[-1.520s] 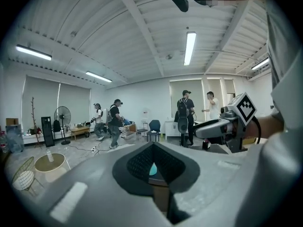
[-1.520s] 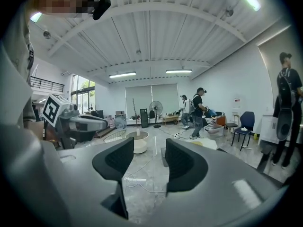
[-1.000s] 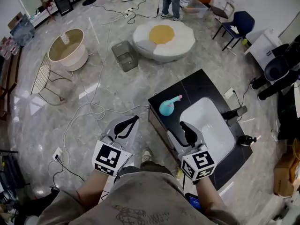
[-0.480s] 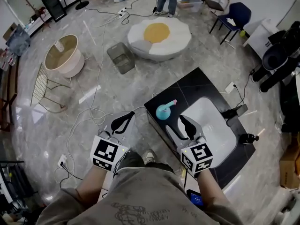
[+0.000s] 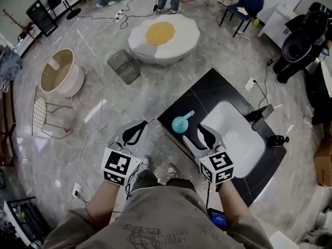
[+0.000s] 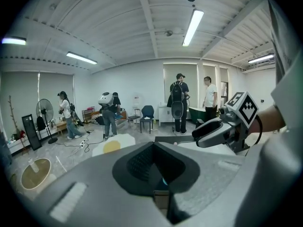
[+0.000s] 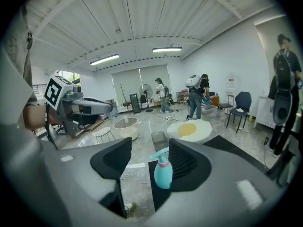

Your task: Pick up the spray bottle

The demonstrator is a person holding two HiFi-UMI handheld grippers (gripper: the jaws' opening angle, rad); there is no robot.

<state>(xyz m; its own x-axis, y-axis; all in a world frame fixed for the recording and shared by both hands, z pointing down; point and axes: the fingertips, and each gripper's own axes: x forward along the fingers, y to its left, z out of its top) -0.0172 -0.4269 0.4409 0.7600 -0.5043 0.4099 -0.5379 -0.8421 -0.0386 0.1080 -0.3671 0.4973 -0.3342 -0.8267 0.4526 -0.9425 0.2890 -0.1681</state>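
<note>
Right gripper has just been spreading its jaws and holds nothing. The spray bottle stands framed between them, untouched, on the near corner of the black counter, beside the sink. Over the last second the gripper has drawn nearer, so a grasp looks close. Left gripper is closed and empty.

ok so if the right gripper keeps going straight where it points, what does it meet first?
Likely the teal spray bottle on the black counter: in the right gripper view it shows ahead between the open jaws of the right gripper, nearer the right one. Nothing shows in between; depth unclear.
</note>
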